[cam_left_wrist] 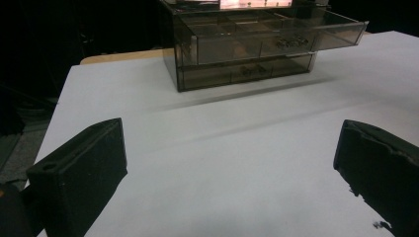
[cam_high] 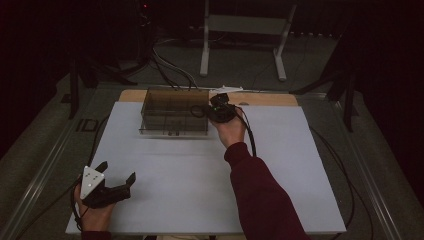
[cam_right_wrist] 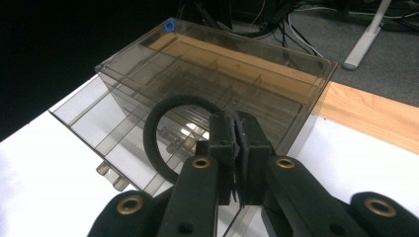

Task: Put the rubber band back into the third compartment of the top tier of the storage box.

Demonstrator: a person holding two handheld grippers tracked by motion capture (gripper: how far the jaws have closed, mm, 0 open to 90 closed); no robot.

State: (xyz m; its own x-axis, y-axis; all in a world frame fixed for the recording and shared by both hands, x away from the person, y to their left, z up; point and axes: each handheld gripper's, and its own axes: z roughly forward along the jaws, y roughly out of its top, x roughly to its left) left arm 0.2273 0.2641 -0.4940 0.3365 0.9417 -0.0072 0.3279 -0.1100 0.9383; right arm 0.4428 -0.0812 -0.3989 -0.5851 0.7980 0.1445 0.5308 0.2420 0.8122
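Now your right hand-held gripper point(cam_right_wrist: 236, 148) is clamped on the black ring point(cam_right_wrist: 165, 140), mid-frame over the open drawer point(cam_right_wrist: 106, 126); next, lower and release. Your left hand-held gripper point(cam_left_wrist: 230, 163) rests apart.

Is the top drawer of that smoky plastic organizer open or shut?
Open. The top drawer juts out past the organizer front, its dividers exposed, in the left gripper view.

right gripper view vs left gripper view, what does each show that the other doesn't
Right gripper view: the right claw shut on a black ring, held over the open top drawer, plus a white stand foot on the floor. Left gripper view: the left claw open above bare white table. Both: the smoky clear drawer box with its top drawer pulled out.
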